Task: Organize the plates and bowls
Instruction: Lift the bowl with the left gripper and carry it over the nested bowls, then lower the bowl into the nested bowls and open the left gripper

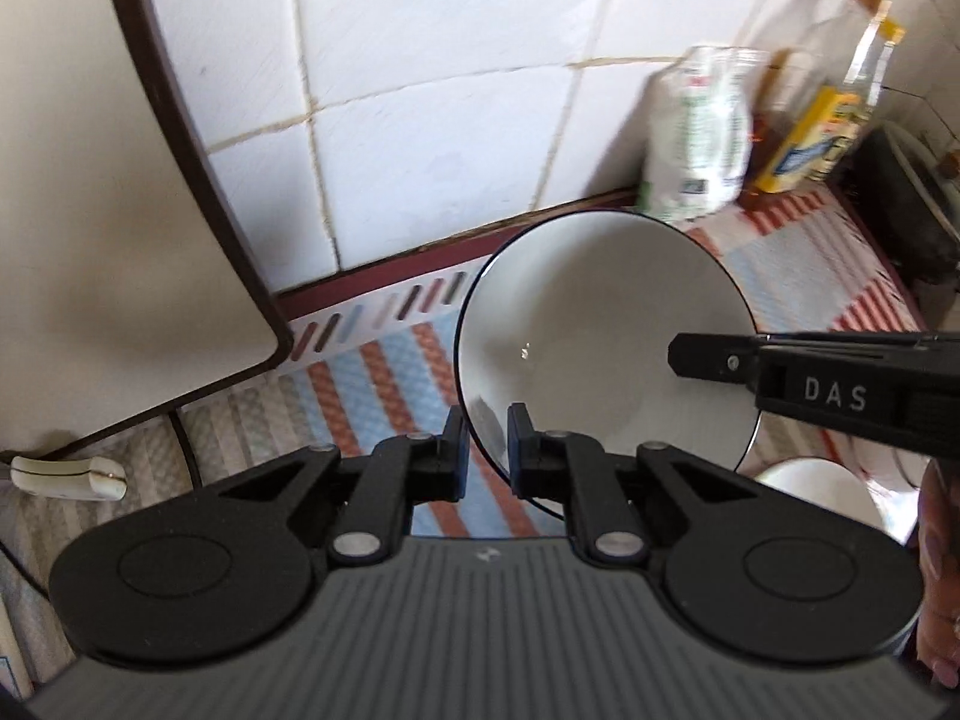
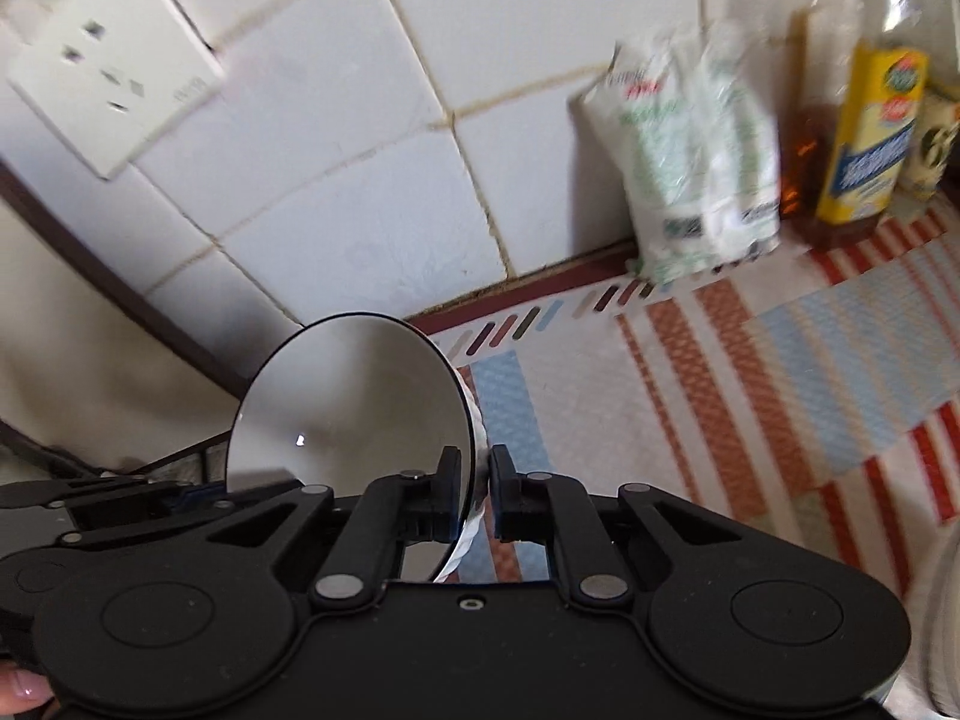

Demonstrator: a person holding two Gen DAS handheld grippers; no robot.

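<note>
Left tongs [image 1: 487, 447]: jaws closed onto the near rim of a white plate with a dark edge [image 1: 600, 324]; pads pressing on either side of the rim. Right tongs [image 2: 477, 495]: likewise clamped on the same plate [image 2: 354, 402], at the opposite rim, seen nearly edge-on from the right wrist; the right tongs [image 1: 681, 354] reach in from the right in the left wrist view, over the plate's face. Plate held between both tongs, tilted, above the striped mat [image 2: 750, 372] on the worktop, apart from it; whether any part touches the mat cannot be told. Below the plate's right edge: a white bowl [image 1: 822, 492], partly hidden. Against the tiled wall [image 1: 432, 96]: a white-green bag [image 2: 696, 156], blurred; a yellow-labelled bottle [image 2: 870, 138] just beside it. Wall socket [image 2: 114, 60] upper left in the right wrist view. A fingertip [image 2: 21, 687] shows at the lower left corner.
</note>
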